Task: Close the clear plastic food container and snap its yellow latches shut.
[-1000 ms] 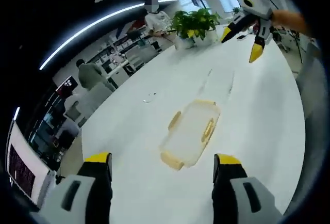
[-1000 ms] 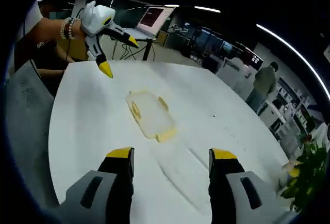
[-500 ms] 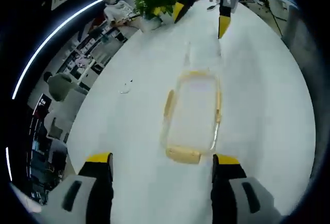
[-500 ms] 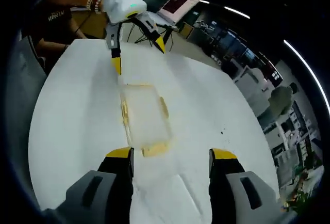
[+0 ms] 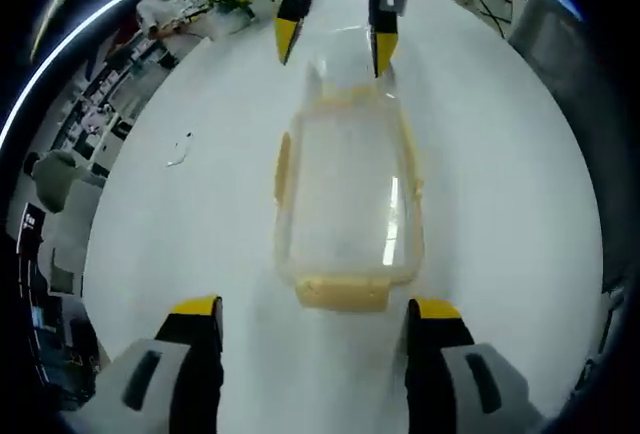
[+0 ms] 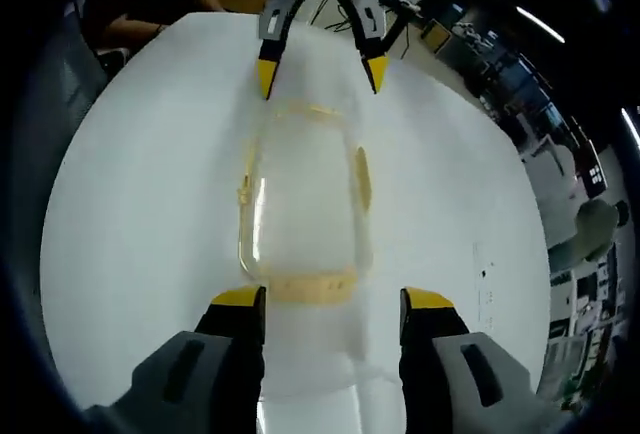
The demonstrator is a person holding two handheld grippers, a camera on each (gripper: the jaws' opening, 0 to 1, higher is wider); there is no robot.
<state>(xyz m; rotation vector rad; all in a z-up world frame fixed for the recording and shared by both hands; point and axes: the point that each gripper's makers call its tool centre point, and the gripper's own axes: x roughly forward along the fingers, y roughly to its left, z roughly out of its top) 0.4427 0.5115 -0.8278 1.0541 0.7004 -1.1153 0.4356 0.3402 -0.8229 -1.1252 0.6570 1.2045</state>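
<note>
Clear container (image 5: 345,194) w/ yellow latches (image 5: 343,292) sits mid white counter (image 5: 500,204), betw. left tool (image 5: 310,316) & right tool (image 6: 322,306); both spread wide, holding nothing.

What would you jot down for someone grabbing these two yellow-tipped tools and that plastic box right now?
Left gripper: open, empty, jaws spread just short of one end of the container.
Right gripper: open, empty, at the opposite end, facing the left one.
The clear container sits on the white table, lid apparently on; whether it is seated I cannot tell.
Yellow latches: end latches lie by each gripper's tips, side latches look swung outward.
Done: both grippers lined up.
Left: press the lid, snap every latch.
</note>
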